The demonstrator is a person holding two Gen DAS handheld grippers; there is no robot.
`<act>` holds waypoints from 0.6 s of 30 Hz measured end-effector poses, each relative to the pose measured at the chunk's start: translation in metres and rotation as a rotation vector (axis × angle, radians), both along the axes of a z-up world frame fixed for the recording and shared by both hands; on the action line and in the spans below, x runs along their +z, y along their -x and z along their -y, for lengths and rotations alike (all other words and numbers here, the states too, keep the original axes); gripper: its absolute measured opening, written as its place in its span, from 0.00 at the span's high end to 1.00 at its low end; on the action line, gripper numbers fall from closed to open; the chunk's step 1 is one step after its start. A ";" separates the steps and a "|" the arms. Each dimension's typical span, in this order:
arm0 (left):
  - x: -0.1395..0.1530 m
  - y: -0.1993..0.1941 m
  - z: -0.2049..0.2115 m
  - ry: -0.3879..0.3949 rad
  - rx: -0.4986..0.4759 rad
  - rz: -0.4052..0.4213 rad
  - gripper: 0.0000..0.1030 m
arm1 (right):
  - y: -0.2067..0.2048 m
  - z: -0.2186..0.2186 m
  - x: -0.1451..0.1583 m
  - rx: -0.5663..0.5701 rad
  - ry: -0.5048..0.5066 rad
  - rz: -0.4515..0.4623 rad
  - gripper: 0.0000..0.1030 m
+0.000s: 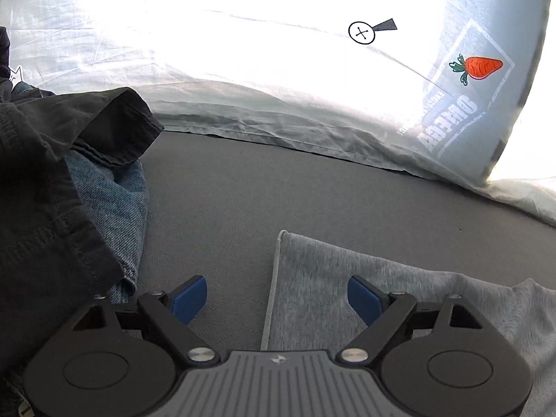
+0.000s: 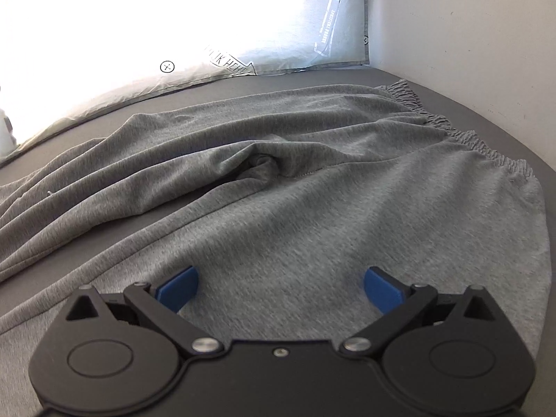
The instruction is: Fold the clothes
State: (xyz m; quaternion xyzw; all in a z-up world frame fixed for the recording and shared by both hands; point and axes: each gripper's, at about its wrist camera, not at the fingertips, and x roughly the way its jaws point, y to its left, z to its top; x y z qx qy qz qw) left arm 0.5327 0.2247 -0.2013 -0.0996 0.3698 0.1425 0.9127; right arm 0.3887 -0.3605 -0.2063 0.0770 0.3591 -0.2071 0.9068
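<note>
Grey sweatpants (image 2: 278, 180) lie spread on the dark grey bed surface (image 2: 451, 97), with the gathered elastic waistband (image 2: 462, 135) at the far right and the legs running off to the left. My right gripper (image 2: 281, 290) hovers over the pants near the waist, jaws wide open, nothing between the blue pads. In the left wrist view a hemmed leg end of the grey pants (image 1: 347, 278) lies at lower right. My left gripper (image 1: 277, 299) is open above that hem edge, one pad over bare bed, the other over the cloth.
A pile of dark garments (image 1: 45, 180) and blue denim (image 1: 111, 201) sits at the left of the left wrist view. White printed pillows (image 1: 278, 69) line the far side of the bed. A white wall (image 2: 469, 34) borders the bed on the right.
</note>
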 end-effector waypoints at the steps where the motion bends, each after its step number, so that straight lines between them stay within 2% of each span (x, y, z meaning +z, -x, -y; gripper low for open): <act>1: -0.001 0.000 0.001 -0.010 0.010 0.018 0.29 | -0.001 -0.001 0.000 -0.008 0.001 0.001 0.00; 2: -0.002 0.000 0.003 -0.021 0.022 0.037 0.46 | 0.000 -0.001 -0.001 -0.013 0.003 0.003 0.00; 3: -0.002 0.001 0.003 -0.041 0.057 0.044 0.58 | 0.000 -0.002 -0.001 -0.018 0.005 0.006 0.00; 4: -0.002 0.002 0.003 -0.041 0.069 0.057 0.83 | 0.000 -0.002 -0.002 -0.020 0.006 0.007 0.00; 5: -0.002 0.003 0.001 -0.021 0.068 0.061 0.97 | -0.001 -0.002 -0.002 -0.021 0.006 0.007 0.00; 9: 0.001 0.005 -0.007 -0.124 0.154 0.050 0.99 | -0.001 -0.001 -0.002 -0.023 0.008 0.010 0.00; 13: 0.000 0.004 -0.032 -0.067 0.236 0.041 0.99 | -0.002 -0.001 -0.001 -0.021 0.011 0.015 0.00; 18: -0.003 -0.003 -0.032 -0.155 0.220 0.021 0.98 | -0.001 -0.001 -0.002 -0.019 0.012 0.021 0.00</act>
